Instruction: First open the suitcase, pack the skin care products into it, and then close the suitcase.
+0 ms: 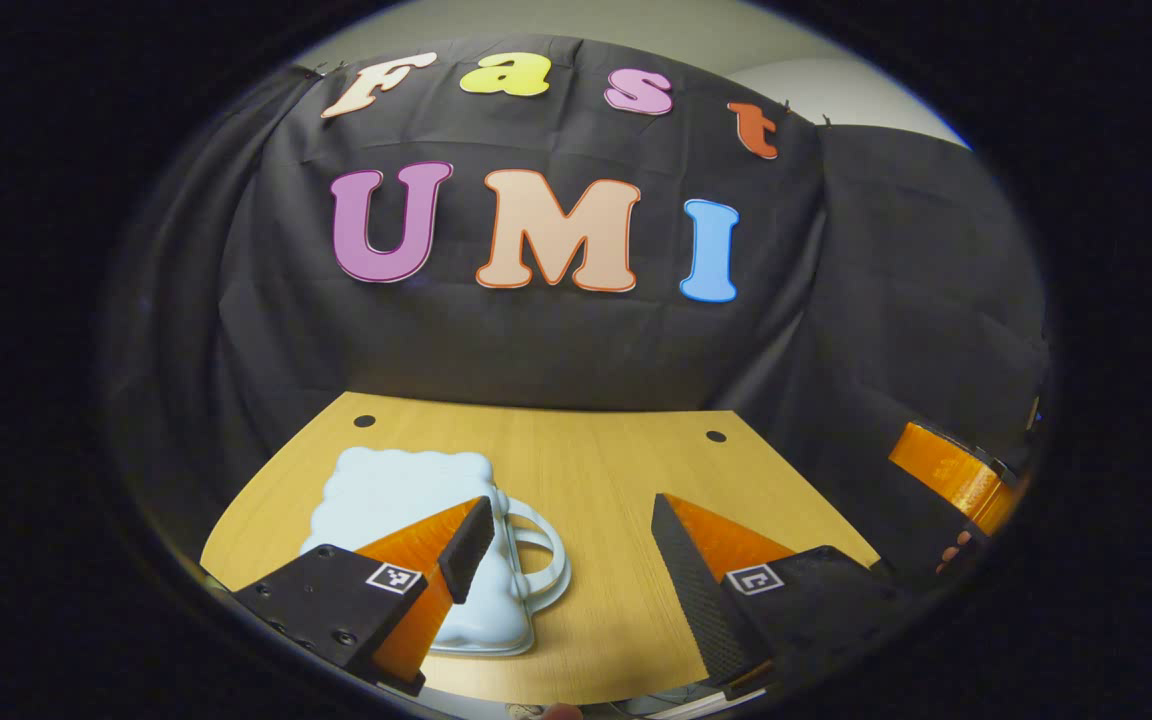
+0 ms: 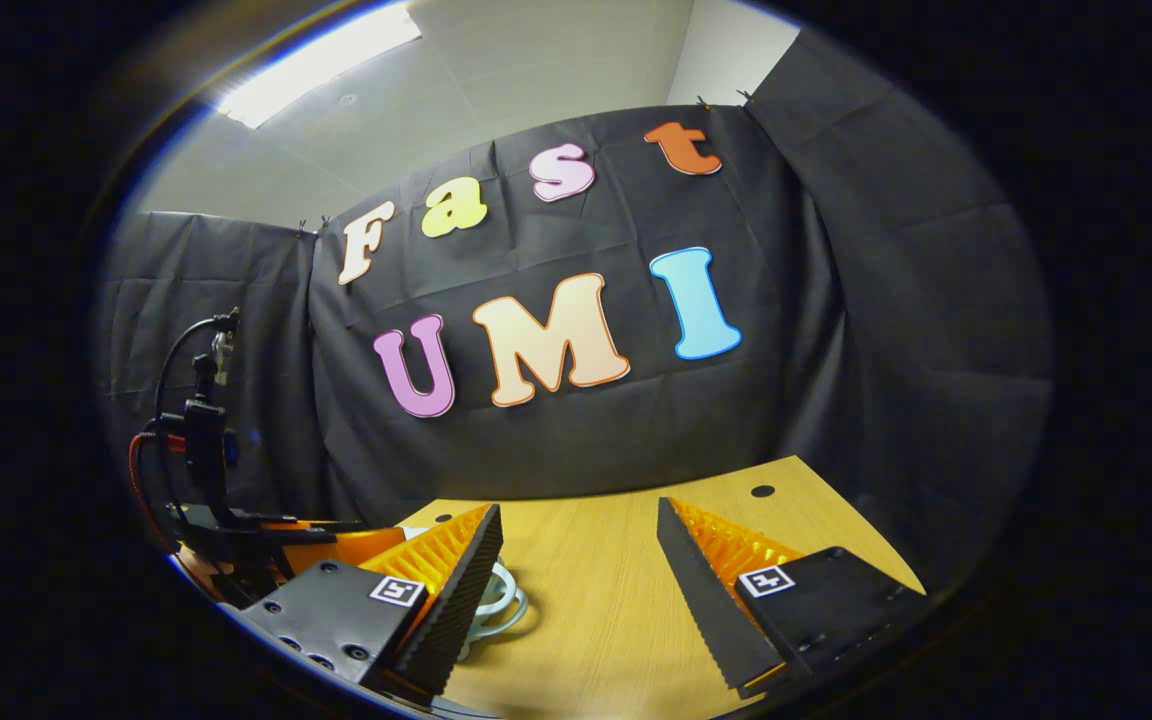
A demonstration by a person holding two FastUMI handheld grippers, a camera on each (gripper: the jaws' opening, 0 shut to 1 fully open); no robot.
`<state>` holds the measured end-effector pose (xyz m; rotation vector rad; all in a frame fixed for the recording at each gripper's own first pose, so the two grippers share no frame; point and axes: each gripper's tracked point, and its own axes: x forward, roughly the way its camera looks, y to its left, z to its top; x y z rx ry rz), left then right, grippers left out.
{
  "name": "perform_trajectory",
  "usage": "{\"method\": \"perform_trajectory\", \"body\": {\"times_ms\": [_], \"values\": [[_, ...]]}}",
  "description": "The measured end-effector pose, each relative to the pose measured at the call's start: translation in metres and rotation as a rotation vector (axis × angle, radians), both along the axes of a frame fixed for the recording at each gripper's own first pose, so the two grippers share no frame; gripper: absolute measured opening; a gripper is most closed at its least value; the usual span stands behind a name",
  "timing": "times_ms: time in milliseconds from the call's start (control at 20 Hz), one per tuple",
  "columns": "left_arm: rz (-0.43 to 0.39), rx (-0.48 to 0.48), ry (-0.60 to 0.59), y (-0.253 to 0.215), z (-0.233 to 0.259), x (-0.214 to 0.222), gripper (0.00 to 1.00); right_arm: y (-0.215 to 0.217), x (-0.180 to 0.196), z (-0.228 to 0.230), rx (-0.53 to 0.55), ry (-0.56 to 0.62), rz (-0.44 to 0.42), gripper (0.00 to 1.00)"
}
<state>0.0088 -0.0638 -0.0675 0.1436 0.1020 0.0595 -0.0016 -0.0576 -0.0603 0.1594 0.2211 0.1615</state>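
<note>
A: Here we hold the left tool (image 1: 566,560) low over the wooden table (image 1: 616,450), its fingers spread wide apart with nothing between them.

B: And the suitcase?

A: In the left gripper view we see the pale blue suitcase (image 1: 386,490) lying flat and shut on the near left part of the table. Its scalloped edge faces the black cloth wall, and its looped handle (image 1: 541,550) points toward the middle of the table. Our left finger (image 1: 466,545) sits in front of the case; whether it touches it we cannot tell.

B: What of the other hand?

A: At the right edge of that same view we see part of the right tool's body (image 1: 951,475), off the table's side, with fingertips of the hand (image 1: 958,548) that carries it just below.

B: And from the right gripper view?

A: There we keep the right tool (image 2: 576,585) open too, fingers well apart over bare wood. The handle of the suitcase (image 2: 498,598) peeks out just beside our left finger (image 2: 461,590). Farther left we see the left tool (image 2: 266,530) with its cables.
</note>
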Motion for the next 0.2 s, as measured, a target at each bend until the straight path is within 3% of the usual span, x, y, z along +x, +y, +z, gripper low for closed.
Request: {"method": "perform_trajectory", "body": {"times_ms": [200], "values": [[0.014,0.005,0.046,0.0132,-0.0147,-0.0011,0.94,0.0037,-0.0030,-0.0017,-0.004,0.002,-0.009,0.98]]}}
